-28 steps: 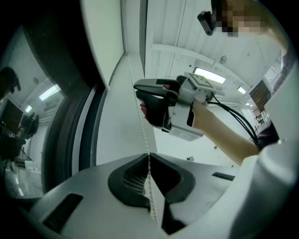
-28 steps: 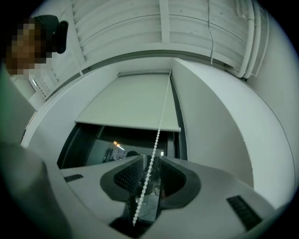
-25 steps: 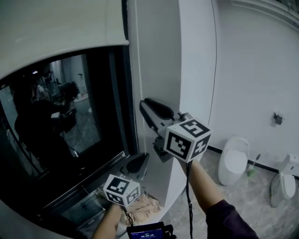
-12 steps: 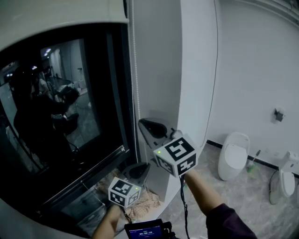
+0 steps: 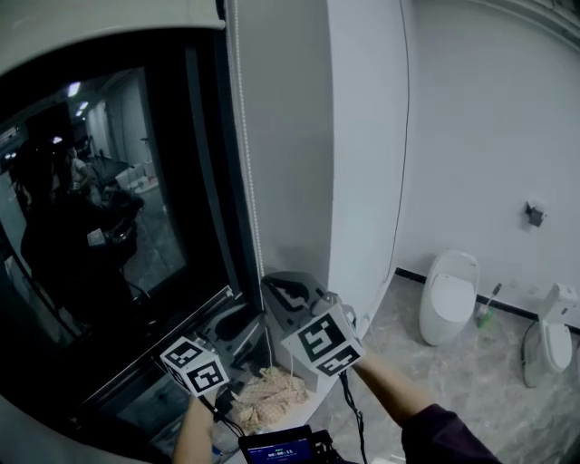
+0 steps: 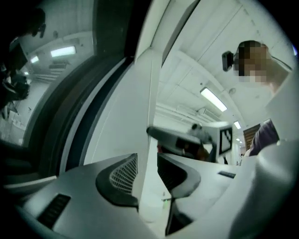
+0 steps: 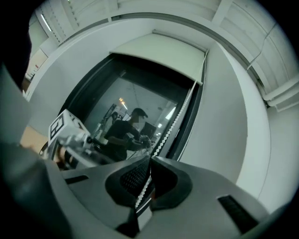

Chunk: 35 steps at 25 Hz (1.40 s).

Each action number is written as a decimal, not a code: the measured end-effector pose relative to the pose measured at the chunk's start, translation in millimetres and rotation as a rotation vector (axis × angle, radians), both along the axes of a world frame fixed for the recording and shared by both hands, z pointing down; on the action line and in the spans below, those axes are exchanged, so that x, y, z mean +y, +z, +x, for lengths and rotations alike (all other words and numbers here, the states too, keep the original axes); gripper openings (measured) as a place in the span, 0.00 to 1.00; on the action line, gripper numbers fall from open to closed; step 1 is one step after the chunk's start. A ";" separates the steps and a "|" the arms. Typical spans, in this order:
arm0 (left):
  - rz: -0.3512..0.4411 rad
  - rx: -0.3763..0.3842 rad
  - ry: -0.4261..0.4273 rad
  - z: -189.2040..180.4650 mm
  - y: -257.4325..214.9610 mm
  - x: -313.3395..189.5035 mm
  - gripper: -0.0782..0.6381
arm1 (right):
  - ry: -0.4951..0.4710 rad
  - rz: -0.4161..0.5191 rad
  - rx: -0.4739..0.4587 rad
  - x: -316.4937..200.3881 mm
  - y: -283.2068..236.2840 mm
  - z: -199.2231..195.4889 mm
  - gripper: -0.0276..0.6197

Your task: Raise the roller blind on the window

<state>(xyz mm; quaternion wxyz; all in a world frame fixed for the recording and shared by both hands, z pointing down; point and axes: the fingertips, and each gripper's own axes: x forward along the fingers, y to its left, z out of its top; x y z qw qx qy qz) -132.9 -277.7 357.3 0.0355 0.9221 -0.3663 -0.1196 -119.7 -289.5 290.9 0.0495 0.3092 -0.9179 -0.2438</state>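
The pale fabric roller blind (image 5: 82, 23) sits drawn up high across the top of the dark, reflective window glass (image 5: 109, 236). Its white bead chain (image 5: 243, 181) hangs straight down the black frame, beside a smooth white pillar (image 5: 290, 127). The right gripper (image 7: 150, 170) has its ribbed black pads pinched tight on that chain low down, while the left gripper (image 6: 147, 163) just beside it has just been spreading its jaws, which press on nothing. A crumpled beige cloth (image 5: 272, 397) lies below them, and two glossy white toilets (image 5: 447, 294) stand off on the grey marbled floor (image 5: 453, 390).
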 end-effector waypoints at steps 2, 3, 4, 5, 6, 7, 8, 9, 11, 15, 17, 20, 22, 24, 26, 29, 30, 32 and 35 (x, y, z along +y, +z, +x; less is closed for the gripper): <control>0.062 -0.066 -0.039 -5.9 -33.3 -6.3 0.23 | 0.021 -0.001 0.003 2.1 15.7 2.6 0.06; 0.091 -0.128 -0.057 -4.7 -44.5 -10.2 0.24 | 0.030 0.001 -0.001 2.8 19.6 6.3 0.06; 0.113 -0.156 -0.057 -1.6 -55.6 -12.4 0.28 | 0.030 0.001 -0.005 4.5 20.6 9.7 0.06; 0.123 -0.140 -0.033 3.0 -68.5 -11.7 0.28 | 0.026 0.002 -0.006 6.6 20.5 11.9 0.06; 0.130 -0.103 -0.001 7.5 -83.0 -8.7 0.28 | 0.024 0.003 -0.006 8.2 20.5 13.0 0.06; 0.142 -0.070 0.018 10.4 -98.0 -5.4 0.28 | 0.021 0.004 -0.006 9.0 20.8 13.5 0.06; 0.161 -0.051 0.019 11.8 -112.5 -3.4 0.28 | 0.018 0.004 -0.008 10.0 21.1 13.9 0.06; 0.181 -0.043 0.009 13.0 -126.3 -3.1 0.28 | 0.013 0.005 -0.008 12.1 21.5 14.1 0.06; 0.219 -0.038 -0.004 16.2 -152.3 -5.6 0.28 | 0.005 0.015 0.008 18.9 25.2 11.9 0.06; 0.248 -0.023 -0.030 17.8 -187.6 -12.1 0.27 | -0.024 -0.001 0.067 32.5 54.0 -0.6 0.06; 0.265 -0.036 -0.053 21.9 -199.3 -12.4 0.27 | -0.039 -0.025 0.091 37.4 72.1 -1.8 0.06; 0.256 -0.051 -0.069 25.2 -196.0 -12.6 0.14 | -0.050 -0.064 0.103 41.8 91.9 0.7 0.06; 0.246 -0.070 -0.088 24.8 -180.7 -15.5 0.13 | -0.060 -0.097 0.118 42.1 105.3 1.9 0.06; 0.243 -0.079 -0.128 19.4 -163.6 -19.3 0.13 | -0.062 -0.136 0.103 38.0 119.4 5.2 0.06; 0.250 -0.078 -0.157 14.8 -152.3 -20.8 0.13 | -0.051 -0.178 0.036 30.3 126.3 12.6 0.06; 0.248 -0.098 -0.174 10.7 -137.6 -24.3 0.13 | -0.058 -0.219 -0.106 23.7 107.8 24.8 0.06; 0.245 -0.110 -0.181 8.4 -131.3 -28.4 0.13 | -0.059 -0.216 -0.145 20.3 96.1 28.4 0.06; 0.227 -0.135 -0.198 3.3 -112.9 -41.1 0.13 | -0.063 -0.210 -0.207 10.7 72.1 36.3 0.06; 0.161 -0.172 -0.202 5.3 -70.4 -53.9 0.13 | -0.070 -0.222 -0.296 3.4 44.7 54.6 0.06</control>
